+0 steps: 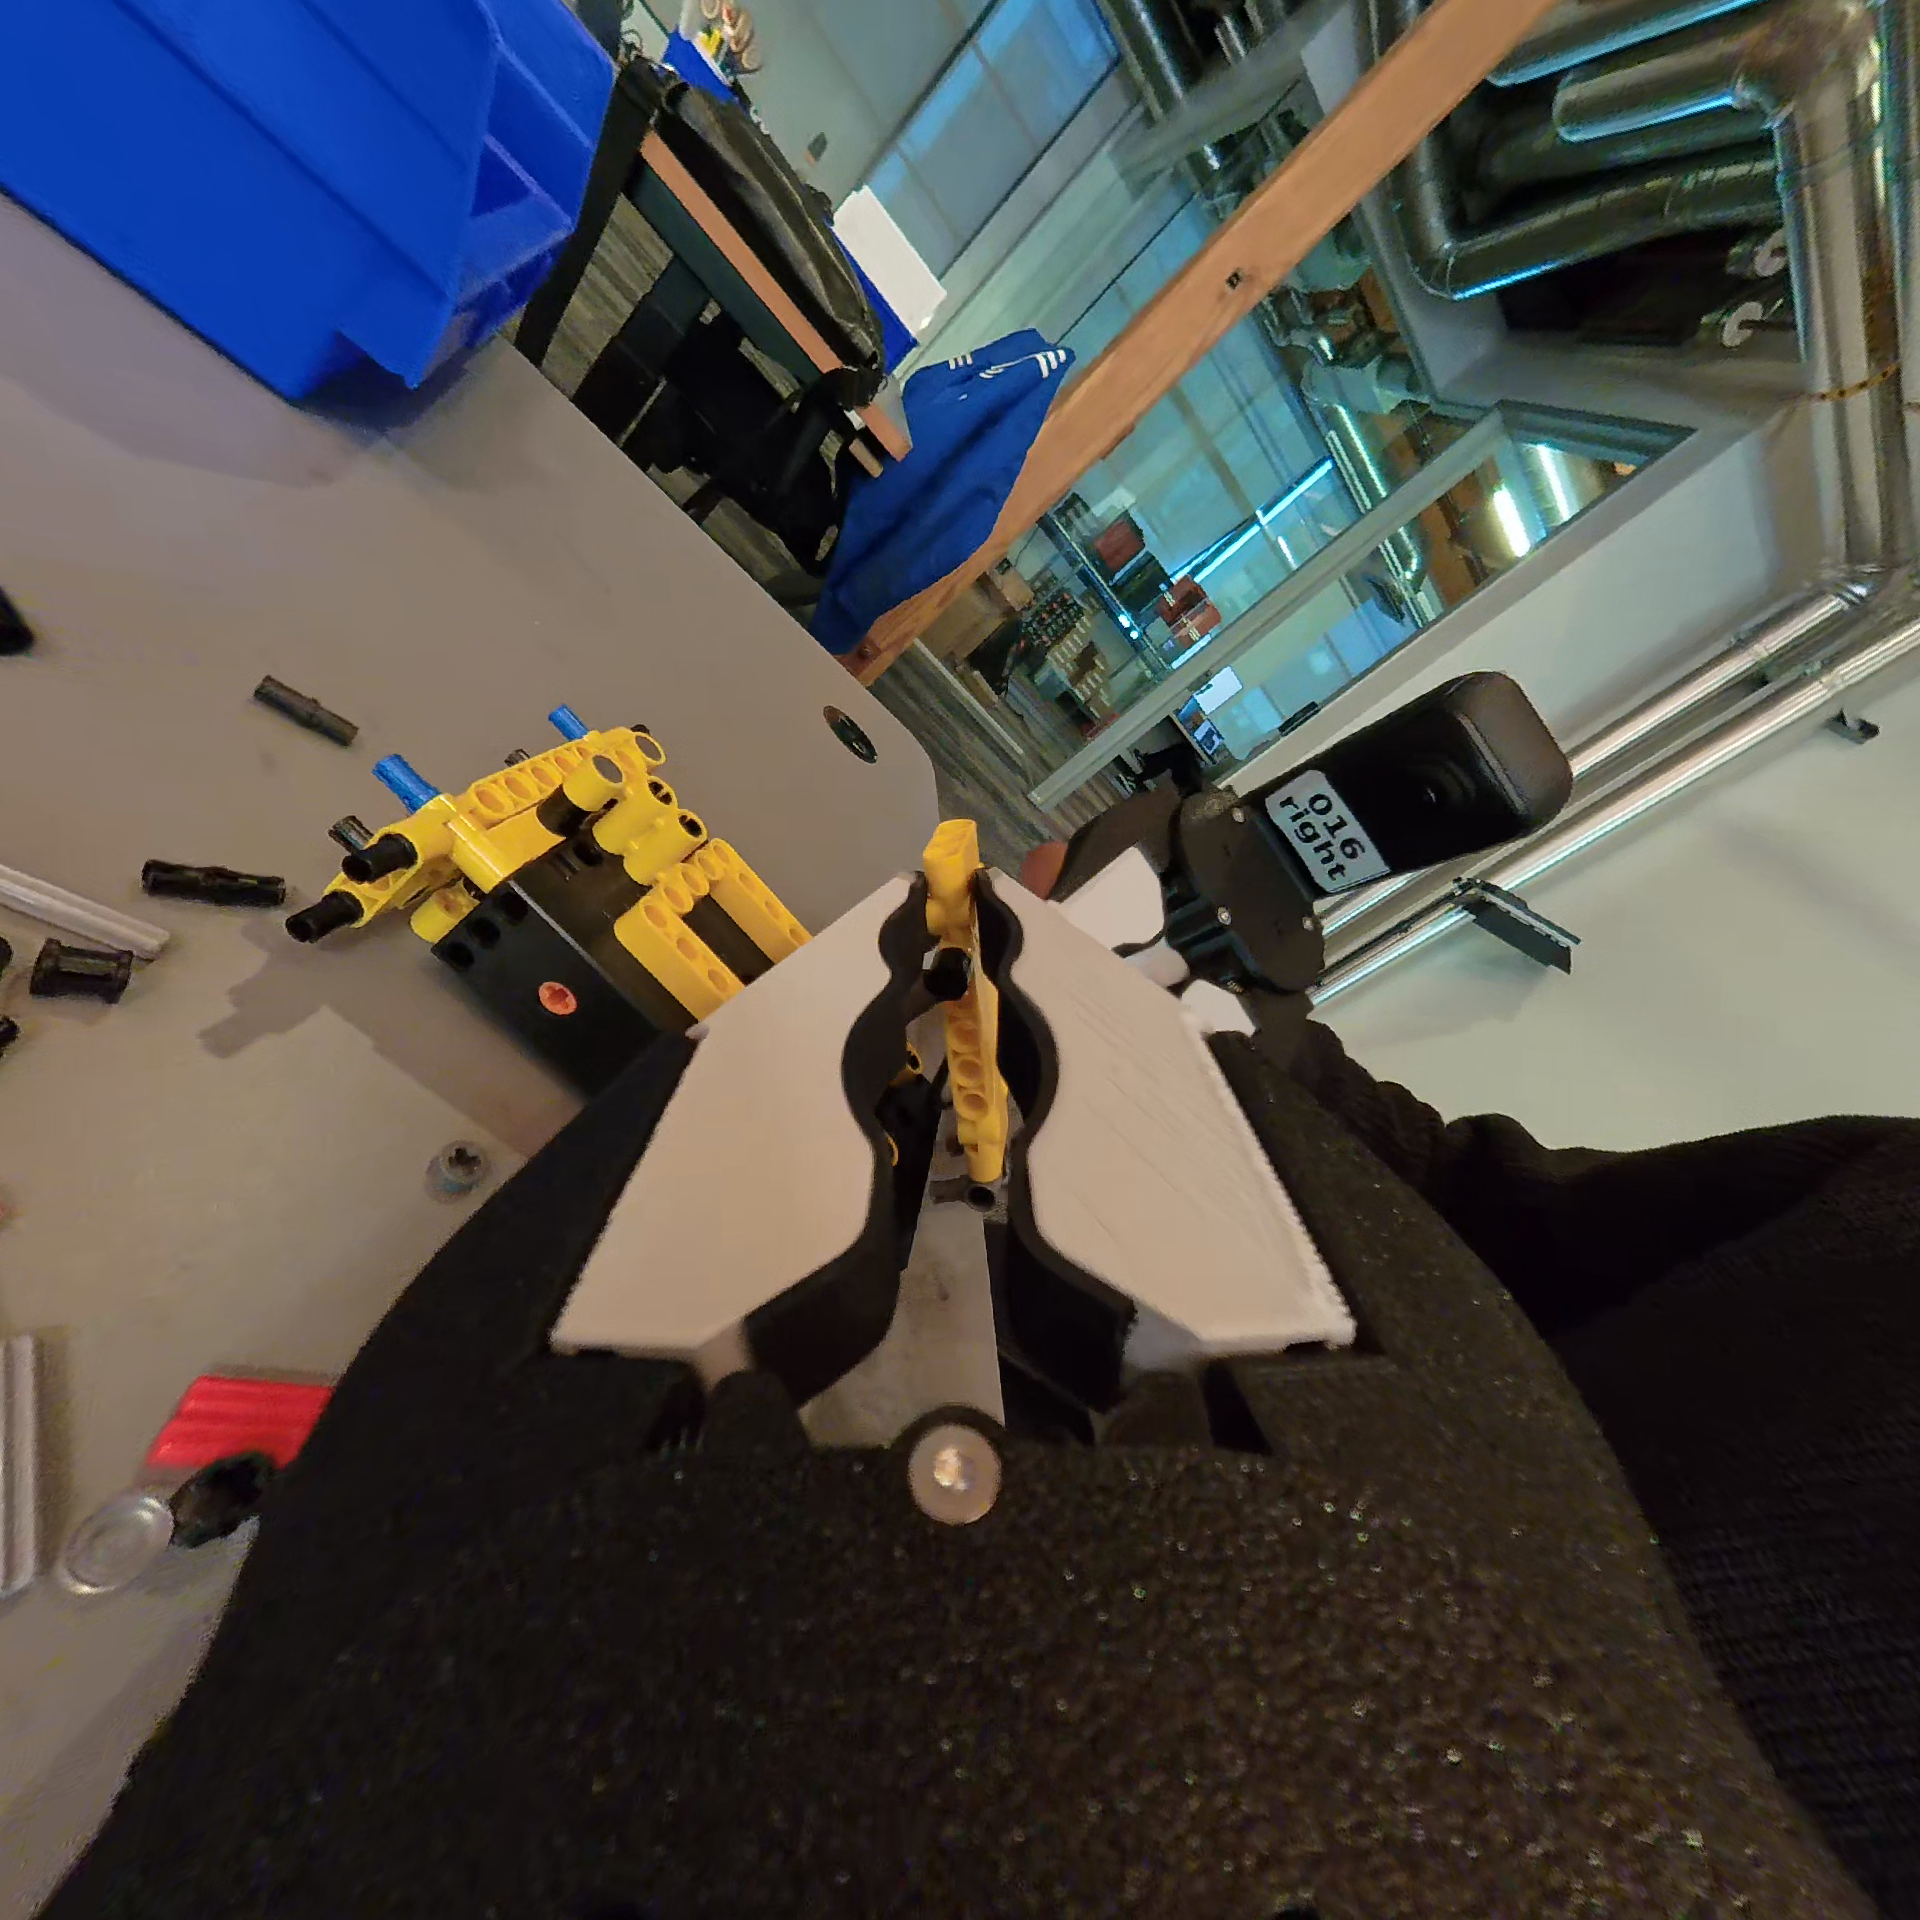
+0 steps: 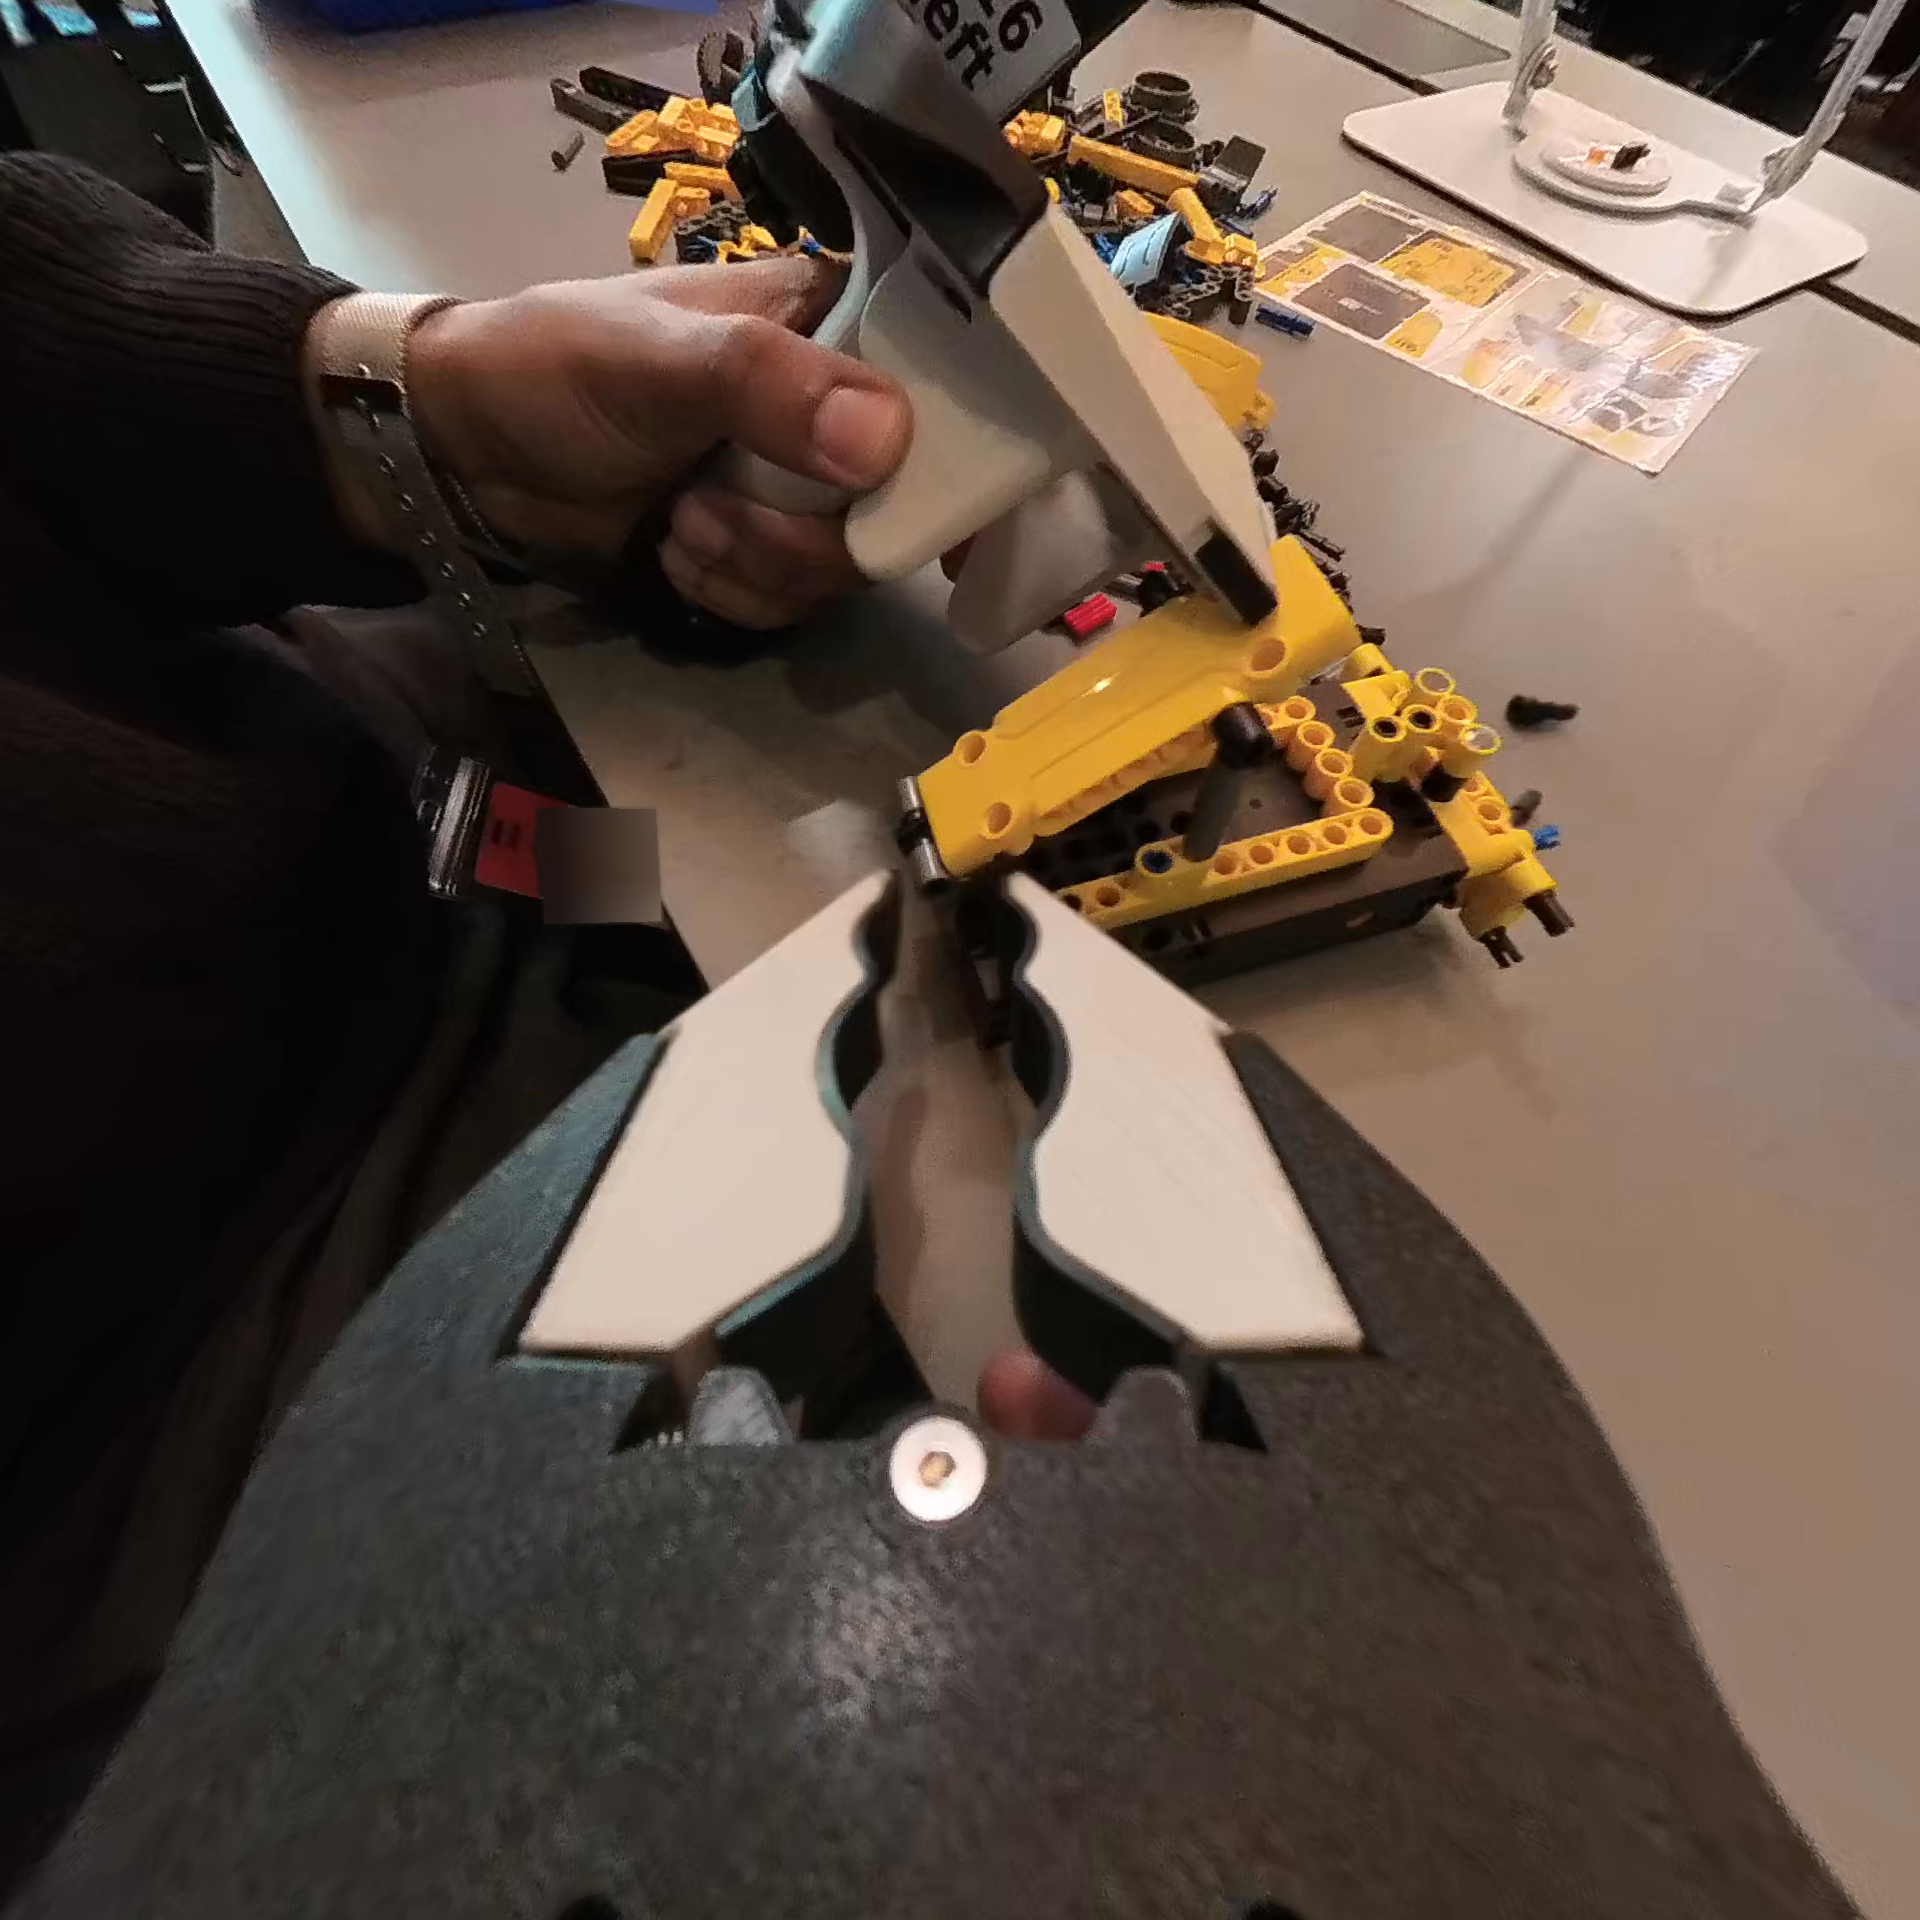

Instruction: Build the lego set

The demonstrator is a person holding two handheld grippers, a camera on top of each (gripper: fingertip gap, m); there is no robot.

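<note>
A yellow and black brick model (image 2: 1247,821) stands on the grey table (image 2: 1558,1143). My left gripper (image 1: 951,883) is shut on a thin yellow panel (image 1: 971,1029) that stands edge-on between its pads. The model's body (image 1: 582,894) lies just left of it. From the right wrist view, the left gripper (image 2: 1236,592) pinches the top edge of the model's yellow panel (image 2: 1132,696), and a hand (image 2: 623,416) holds it. My right gripper (image 2: 951,894) sits at the model's near end, by its grey pins. Its jaws are nearly closed with a small black piece (image 2: 982,977) between them.
A pile of loose yellow and black bricks (image 2: 1143,177) lies at the back, with an instruction sheet (image 2: 1496,322) and a white stand base (image 2: 1610,187) to its right. Loose black pins (image 1: 213,883), a red piece (image 1: 239,1418) and a blue bin (image 1: 260,177) lie left. The left gripper's tips are roughly 7 centimetres from the right gripper's.
</note>
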